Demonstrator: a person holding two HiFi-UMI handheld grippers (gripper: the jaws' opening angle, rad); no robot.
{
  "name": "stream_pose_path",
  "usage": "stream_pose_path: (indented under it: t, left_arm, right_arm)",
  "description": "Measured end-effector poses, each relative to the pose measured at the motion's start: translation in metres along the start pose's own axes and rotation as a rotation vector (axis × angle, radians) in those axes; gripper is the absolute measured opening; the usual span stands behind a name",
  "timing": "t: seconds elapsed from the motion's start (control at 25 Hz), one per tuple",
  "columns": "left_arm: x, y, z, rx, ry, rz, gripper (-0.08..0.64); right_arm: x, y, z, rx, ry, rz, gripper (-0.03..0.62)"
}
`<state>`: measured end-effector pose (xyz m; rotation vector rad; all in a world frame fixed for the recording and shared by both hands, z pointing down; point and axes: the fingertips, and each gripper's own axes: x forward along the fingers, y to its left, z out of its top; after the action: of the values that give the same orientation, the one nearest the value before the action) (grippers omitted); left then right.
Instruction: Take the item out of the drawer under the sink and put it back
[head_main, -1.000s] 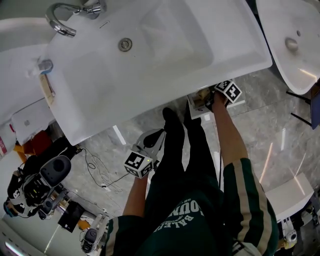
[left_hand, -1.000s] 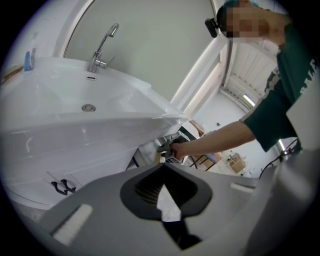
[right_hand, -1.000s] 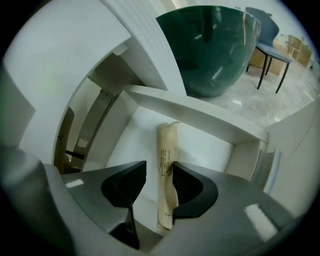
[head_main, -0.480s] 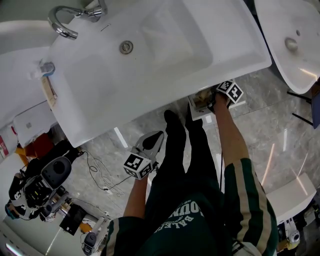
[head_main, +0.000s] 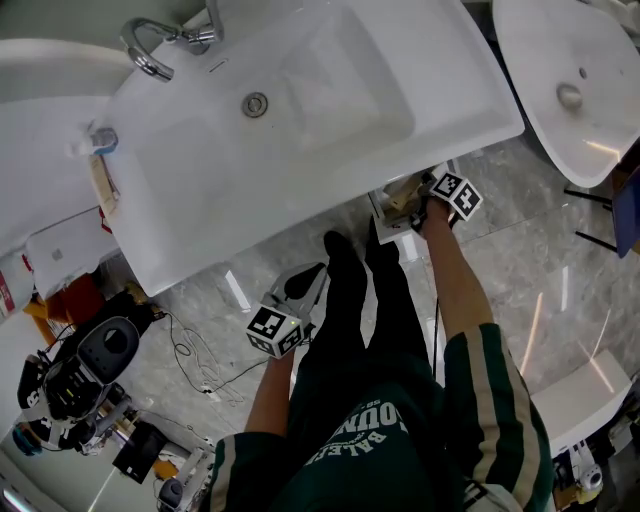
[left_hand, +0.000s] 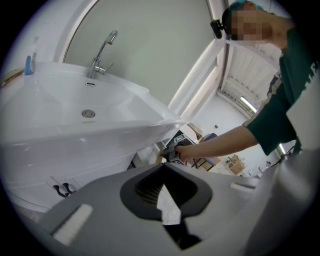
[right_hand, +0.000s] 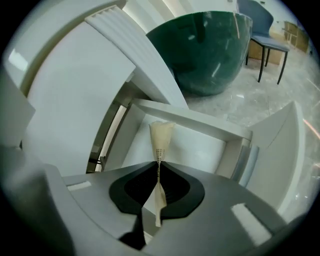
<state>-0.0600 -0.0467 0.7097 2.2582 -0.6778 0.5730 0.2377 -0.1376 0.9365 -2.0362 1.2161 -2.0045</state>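
A: Head view first. What is at the white sink (head_main: 300, 120)?
B: A person (head_main: 390, 420) stands at it on a grey marble floor (head_main: 520, 260). The right hand-held gripper (head_main: 418, 198) reaches in below the sink's front edge, at the open white drawer (head_main: 383, 215). The left hand-held gripper (head_main: 316, 273) hangs well apart from it, beside the person's legs (head_main: 360, 300).

A: Left gripper view?
B: Its jaws meet at the tips with nothing between them — empty. Beyond them are the sink with its tap (left_hand: 102, 50) and the person's right arm (left_hand: 225, 140) stretched toward the drawer.

A: Right gripper view?
B: The jaws have just been closing and are pinched on the item (right_hand: 161, 134) — a thin cream piece, edge-on to the camera. It stands upright out of the tips, wider end uppermost, with a dotted patch just above the grip. Behind it is the drawer's white inside. Whether the item's far end touches the drawer, cannot tell. A dark green basin (right_hand: 215, 45) sits on the floor beyond, near a chair (right_hand: 265, 35).
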Motion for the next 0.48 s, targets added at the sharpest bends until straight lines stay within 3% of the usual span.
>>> stream_pose_path:
  t: [0.48]
  left_arm:
    - [-0.020,-0.017,0.037,0.037,-0.083,-0.021,0.049]
  right_arm:
    - [-0.073,0.029,0.000,-0.037,-0.043,0.053,0.025]
